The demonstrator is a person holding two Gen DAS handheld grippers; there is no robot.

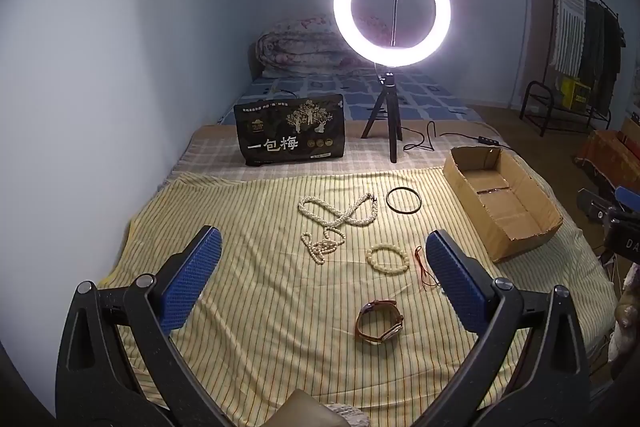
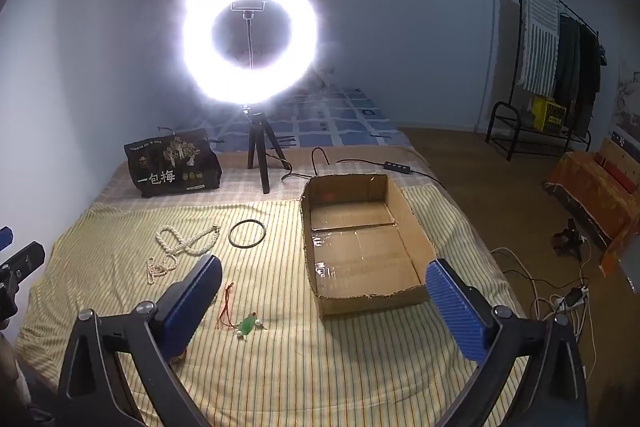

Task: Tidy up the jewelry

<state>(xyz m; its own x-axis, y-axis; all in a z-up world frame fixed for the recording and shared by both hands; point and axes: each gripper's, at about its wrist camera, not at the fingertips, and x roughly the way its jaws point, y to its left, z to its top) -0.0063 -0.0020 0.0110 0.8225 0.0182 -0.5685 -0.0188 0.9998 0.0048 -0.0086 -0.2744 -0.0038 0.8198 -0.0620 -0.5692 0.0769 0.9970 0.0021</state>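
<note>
On the striped yellow cloth [image 1: 256,307] lie a long pearl necklace [image 1: 336,223], a black ring bangle [image 1: 404,200], a pale bead bracelet [image 1: 388,258], a red cord [image 1: 422,267] and a brown leather watch [image 1: 378,321]. My left gripper [image 1: 322,247] is open above them, the watch just below between its fingers. In the right wrist view I see the necklace [image 2: 180,247], the bangle [image 2: 247,233], and the red cord with a green pendant [image 2: 244,323]. My right gripper [image 2: 324,277] is open, near the front of the empty cardboard box [image 2: 416,243].
A lit ring light on a tripod [image 1: 392,11] and a black snack bag [image 1: 290,135] stand behind the cloth. Its cable [image 2: 360,163] runs past the box. The bed edge drops to the floor on the right, with a clothes rack [image 2: 560,67] beyond.
</note>
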